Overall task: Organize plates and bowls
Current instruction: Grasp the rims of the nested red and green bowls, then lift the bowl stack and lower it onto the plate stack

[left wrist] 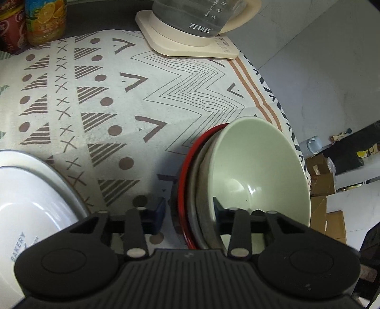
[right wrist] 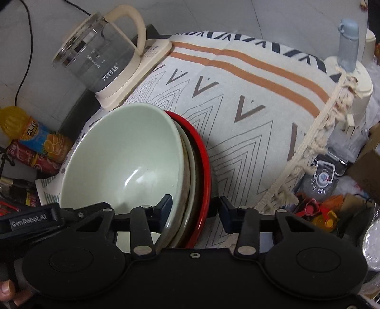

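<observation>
A pale green bowl (left wrist: pixel 256 166) sits in a grey dish (left wrist: pixel 201 190) on a red plate (left wrist: pixel 187 161), stacked at the right edge of the patterned tablecloth. My left gripper (left wrist: pixel 190 210) straddles the stack's near rim. One finger is inside the bowl, the other against the red plate's dark underside, and the pads look pressed on. In the right wrist view the same bowl (right wrist: pixel 123 154) and red plate (right wrist: pixel 201 147) stand between the fingers of my right gripper (right wrist: pixel 194 205), gripped the same way on the opposite rim. A white dish (left wrist: pixel 35 202) printed "BAKERY" lies at lower left.
A glass kettle (left wrist: pixel 190 21) on a cream base stands at the back of the table. Drink bottles (left wrist: pixel 45 21) line the back left. The fringed cloth edge (right wrist: pixel 320 142) drops off to clutter, a blue-capped bottle (right wrist: pixel 348 40) and cardboard boxes (left wrist: pixel 323 185).
</observation>
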`<state>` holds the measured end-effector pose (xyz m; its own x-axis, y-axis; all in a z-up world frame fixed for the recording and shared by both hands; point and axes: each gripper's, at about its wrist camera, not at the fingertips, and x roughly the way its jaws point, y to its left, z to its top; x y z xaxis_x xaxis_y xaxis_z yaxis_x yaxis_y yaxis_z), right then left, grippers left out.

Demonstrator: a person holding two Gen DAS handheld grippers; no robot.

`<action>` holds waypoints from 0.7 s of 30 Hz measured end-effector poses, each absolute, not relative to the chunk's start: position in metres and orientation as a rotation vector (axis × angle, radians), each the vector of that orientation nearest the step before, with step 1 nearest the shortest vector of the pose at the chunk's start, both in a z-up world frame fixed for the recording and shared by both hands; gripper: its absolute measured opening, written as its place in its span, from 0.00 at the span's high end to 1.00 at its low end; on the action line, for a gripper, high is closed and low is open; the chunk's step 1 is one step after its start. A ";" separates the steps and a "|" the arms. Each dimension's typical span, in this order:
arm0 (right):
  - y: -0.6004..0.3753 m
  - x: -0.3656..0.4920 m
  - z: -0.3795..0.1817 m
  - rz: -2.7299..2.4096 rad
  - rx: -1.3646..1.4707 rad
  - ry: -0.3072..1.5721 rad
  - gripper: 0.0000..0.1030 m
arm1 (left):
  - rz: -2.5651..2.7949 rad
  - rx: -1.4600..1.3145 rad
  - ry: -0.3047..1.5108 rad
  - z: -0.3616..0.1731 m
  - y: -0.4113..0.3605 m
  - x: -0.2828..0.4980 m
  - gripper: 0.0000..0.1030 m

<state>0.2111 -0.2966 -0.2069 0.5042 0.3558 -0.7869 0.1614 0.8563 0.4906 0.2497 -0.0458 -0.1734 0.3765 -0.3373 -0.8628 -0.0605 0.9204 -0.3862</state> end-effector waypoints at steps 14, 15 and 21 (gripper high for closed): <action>-0.300 0.217 -0.213 0.091 0.615 1.090 0.67 | -0.198 -0.380 1.188 -0.177 -0.047 0.247 0.70; -0.300 0.216 -0.213 0.088 0.615 1.083 0.67 | -0.195 -0.383 1.180 -0.175 -0.046 0.246 0.70; -0.299 0.212 -0.208 0.124 0.613 1.067 0.67 | -0.173 -0.397 1.155 -0.165 -0.039 0.240 0.70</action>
